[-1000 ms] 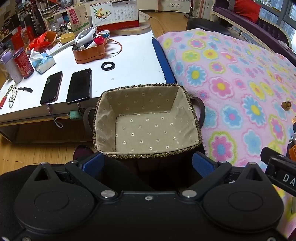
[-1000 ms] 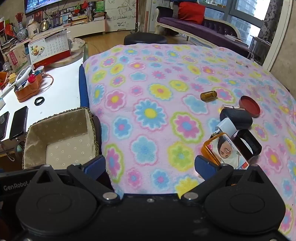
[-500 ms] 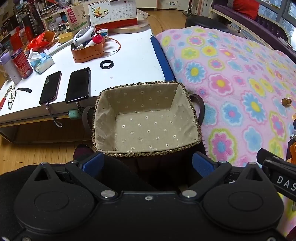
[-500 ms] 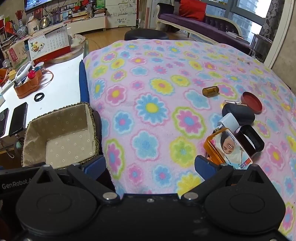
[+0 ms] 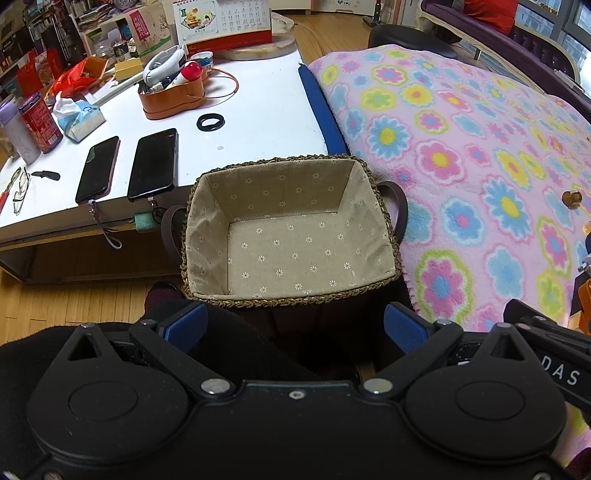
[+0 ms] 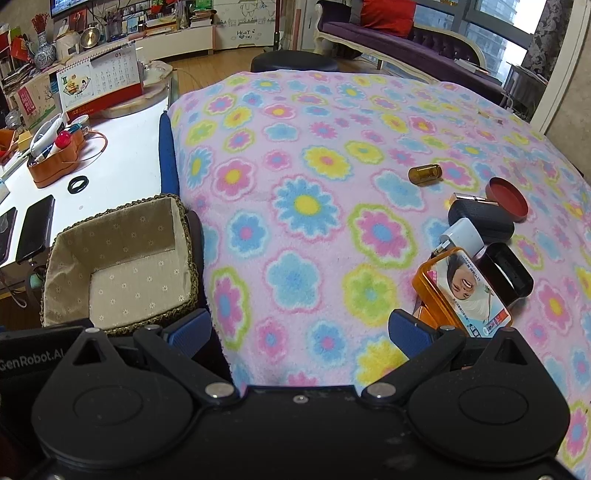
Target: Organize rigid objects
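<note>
Beside the white table point(image 5: 266, 122), lined basket point(image 5: 295, 258) (empty), phones point(image 5: 153, 164) behind, both hand-held grippers point(image 5: 295, 325) point(image 6: 299, 328) wide.

basket point(image 6: 122, 258): woven, fabric-lined, empty, beside the blanket's edge
amber vial point(image 6: 424, 173): on its side, apart
red lid point(image 6: 506, 198), black case point(image 6: 480, 216), white plug point(image 6: 463, 234), orange tin point(image 6: 461, 291): clustered on the blanket

On the white table point(image 5: 258, 122) lie two black phones point(image 5: 153, 165) side by side, a black ring point(image 5: 210, 121), an orange organizer point(image 5: 173, 98) and a desk calendar point(image 5: 223, 22).
</note>
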A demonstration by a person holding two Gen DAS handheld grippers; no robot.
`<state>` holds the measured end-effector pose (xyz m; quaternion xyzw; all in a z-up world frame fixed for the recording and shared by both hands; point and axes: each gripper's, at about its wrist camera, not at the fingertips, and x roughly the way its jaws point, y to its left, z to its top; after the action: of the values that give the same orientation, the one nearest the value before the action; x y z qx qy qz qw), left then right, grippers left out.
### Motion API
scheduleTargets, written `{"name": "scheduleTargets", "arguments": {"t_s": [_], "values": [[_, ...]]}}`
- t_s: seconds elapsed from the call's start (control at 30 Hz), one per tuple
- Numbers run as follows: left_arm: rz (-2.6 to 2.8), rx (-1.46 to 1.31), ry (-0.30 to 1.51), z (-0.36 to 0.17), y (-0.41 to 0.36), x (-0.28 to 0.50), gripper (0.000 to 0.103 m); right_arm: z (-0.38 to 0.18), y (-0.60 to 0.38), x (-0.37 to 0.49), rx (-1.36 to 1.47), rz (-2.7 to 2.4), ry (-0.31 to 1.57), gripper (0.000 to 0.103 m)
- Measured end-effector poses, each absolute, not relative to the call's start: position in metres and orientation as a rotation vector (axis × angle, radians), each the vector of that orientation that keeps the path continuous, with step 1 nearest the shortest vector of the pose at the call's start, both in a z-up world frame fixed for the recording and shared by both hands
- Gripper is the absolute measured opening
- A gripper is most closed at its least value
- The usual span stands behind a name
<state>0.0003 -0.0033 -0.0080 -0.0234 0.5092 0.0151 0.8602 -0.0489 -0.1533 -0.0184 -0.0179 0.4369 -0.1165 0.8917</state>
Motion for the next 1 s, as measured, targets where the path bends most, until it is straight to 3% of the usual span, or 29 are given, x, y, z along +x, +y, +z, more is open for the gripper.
{"name": "scheduleTargets", "arguments": {"t_s": [1.0], "values": [[0.014,-0.039,1.038,-0.0038,-0.0064,0.0026,0.098,-0.0197,-0.1562,-0.0497,-0.029,-0.251,0.904,0.103]]}}
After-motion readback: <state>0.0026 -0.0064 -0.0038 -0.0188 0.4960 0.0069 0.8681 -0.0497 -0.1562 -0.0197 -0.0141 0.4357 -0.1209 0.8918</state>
